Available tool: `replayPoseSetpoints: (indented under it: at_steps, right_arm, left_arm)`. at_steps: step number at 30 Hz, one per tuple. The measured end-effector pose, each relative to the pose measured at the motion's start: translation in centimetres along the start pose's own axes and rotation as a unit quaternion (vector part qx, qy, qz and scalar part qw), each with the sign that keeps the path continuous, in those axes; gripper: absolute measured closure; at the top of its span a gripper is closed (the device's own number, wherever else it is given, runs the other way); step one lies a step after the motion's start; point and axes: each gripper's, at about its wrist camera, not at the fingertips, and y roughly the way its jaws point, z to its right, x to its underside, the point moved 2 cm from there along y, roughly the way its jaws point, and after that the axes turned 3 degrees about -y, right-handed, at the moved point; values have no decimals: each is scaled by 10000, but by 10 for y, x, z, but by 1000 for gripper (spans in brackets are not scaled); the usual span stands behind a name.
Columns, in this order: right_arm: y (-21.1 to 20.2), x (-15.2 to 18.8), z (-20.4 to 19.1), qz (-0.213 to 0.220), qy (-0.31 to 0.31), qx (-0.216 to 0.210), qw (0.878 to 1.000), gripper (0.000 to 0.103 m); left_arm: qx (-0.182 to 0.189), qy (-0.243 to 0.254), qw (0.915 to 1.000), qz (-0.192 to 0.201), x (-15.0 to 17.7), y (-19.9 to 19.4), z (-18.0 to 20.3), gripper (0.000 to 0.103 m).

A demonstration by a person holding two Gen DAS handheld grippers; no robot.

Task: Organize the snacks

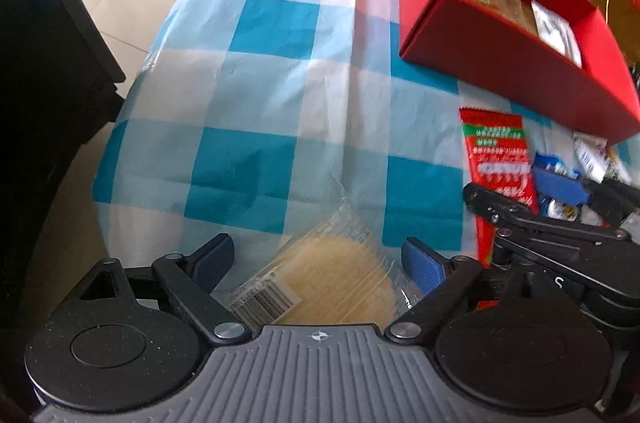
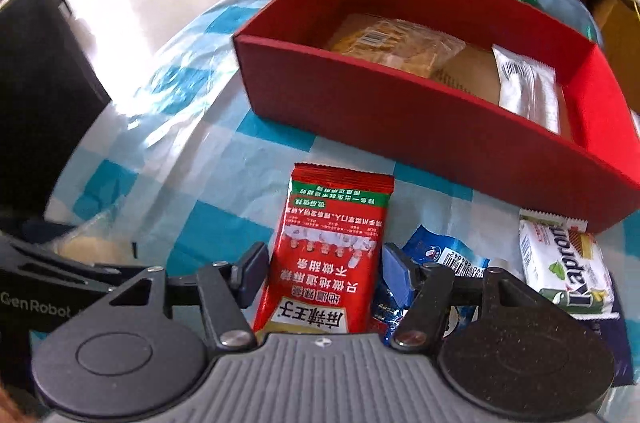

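Our left gripper (image 1: 318, 257) is spread wide around a clear-wrapped pale cake (image 1: 332, 279) on the checked cloth (image 1: 256, 71), not squeezing it. Our right gripper (image 2: 322, 269) is spread around the red snack packet (image 2: 332, 247). The red box (image 2: 400, 111) behind holds 3 snacks. A white wafer pack (image 2: 564, 263) lies right.
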Motion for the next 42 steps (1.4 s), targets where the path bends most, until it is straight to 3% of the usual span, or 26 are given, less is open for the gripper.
replayPoseSetpoints:
  at_steps: [6,9,12,14,19,25,30,36,38,42]
  right_arm:
    - [-15,20,3,-171,-80,31,9998,57]
    - [-27,39,10,-309,39,28,9995,59]
    - [-39,55,14,-400,60,149,9991,59]
    - [-42,65,16,-527,186,9,9984,59]
    - [-46,81,12,-526,138,-12,9985,58]
    - [-45,84,9,-439,39,27,9990,53]
    - [-45,84,8,-342,-21,-10,9994,53]
    - [-45,86,10,-263,-20,-78,9996,52]
    - [-46,86,10,-241,-6,-106,9997,52]
    - [-48,88,13,-215,18,-172,9996,54]
  left_arm:
    - [-30,561,9984,33,15,-1,16,10]
    - [-55,1168,9931,129,28,-3,36,13]
    - [-6,1611,9867,202,40,-4,52,17]
    - [-20,1759,9840,283,42,-5,57,20]
    - [222,1571,9872,168,37,-8,54,20]
    - [518,1048,9930,142,30,-25,37,4]
    - [419,330,9985,-78,36,-21,20,4]
    - [363,-265,9984,-350,51,-6,23,1]
    - [122,-130,9997,-172,51,-6,29,4]
    - [-260,346,9990,72,50,-11,40,25]
